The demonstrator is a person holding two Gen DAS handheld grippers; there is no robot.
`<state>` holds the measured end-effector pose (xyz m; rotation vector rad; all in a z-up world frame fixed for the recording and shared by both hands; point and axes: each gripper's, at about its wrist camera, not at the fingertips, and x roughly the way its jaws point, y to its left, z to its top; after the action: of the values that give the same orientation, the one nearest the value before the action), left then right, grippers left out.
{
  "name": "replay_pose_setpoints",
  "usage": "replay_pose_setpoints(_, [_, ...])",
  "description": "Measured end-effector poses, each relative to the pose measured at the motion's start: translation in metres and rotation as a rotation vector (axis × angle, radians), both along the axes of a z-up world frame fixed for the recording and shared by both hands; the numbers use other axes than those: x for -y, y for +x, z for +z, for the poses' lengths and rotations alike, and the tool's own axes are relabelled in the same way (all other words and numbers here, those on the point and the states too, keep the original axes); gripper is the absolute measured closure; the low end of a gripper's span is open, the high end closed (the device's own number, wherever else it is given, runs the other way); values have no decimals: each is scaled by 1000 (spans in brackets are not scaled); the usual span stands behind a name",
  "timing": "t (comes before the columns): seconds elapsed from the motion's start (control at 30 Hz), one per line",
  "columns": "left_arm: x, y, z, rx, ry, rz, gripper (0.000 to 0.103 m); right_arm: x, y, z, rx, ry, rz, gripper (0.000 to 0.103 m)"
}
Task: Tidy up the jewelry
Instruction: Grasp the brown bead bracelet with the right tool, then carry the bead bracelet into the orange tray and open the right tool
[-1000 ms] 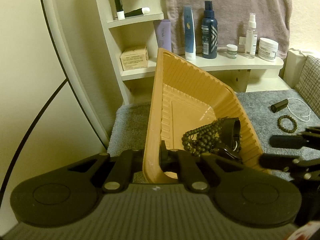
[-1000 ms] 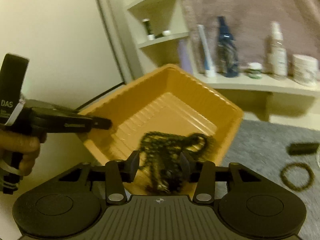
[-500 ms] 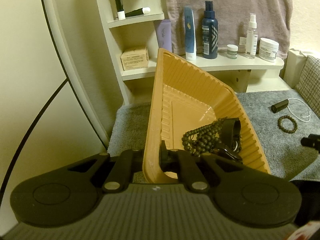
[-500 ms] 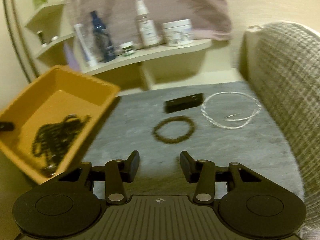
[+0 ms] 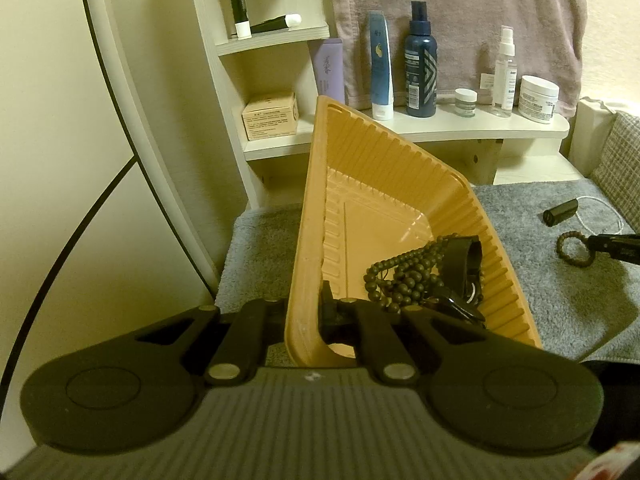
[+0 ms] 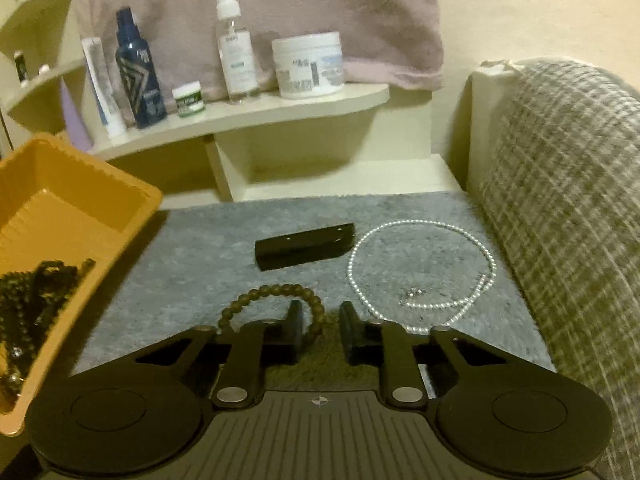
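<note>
Beaded bracelet [image 6: 276,300] lies on the grey mat [image 6: 200,248], its right side between the closing fingers of the right gripper [image 6: 320,330], not yet pinched. Left gripper [image 5: 308,312] clamps the orange tray's [image 5: 380,160] wall; dark beads [image 5: 400,276] sit inside. Black bar [image 6: 306,245] and pearl necklace [image 6: 424,268] lie beyond. Bottle labels on the shelf [image 6: 256,110] are too blurred to read.
</note>
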<state>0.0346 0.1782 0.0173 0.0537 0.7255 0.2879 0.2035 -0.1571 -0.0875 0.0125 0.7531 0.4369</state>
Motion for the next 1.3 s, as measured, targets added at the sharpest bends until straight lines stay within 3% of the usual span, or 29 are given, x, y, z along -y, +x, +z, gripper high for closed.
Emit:
replay_pose_setpoints(0.1, [0, 0, 0, 1, 0, 0, 98, -6, -2, -3, 16, -39, 31, 96])
replay_pose_setpoints(0.3, [0, 1, 0, 1, 2, -1, 98, -5, -15, 11, 61, -30, 42, 97])
replay_pose_setpoints(0.87, [0, 0, 0, 5, -6, 1, 98, -43, -48, 104, 191, 170, 203, 98])
replay_pose_setpoints(1.03, [-1, 0, 0, 6, -7, 1, 98, -68, -63, 119, 174, 244, 308, 98])
replay_pose_setpoints(1.3, [-2, 0, 0, 8, -12, 0, 97, -107, -72, 111, 93, 307, 447, 98])
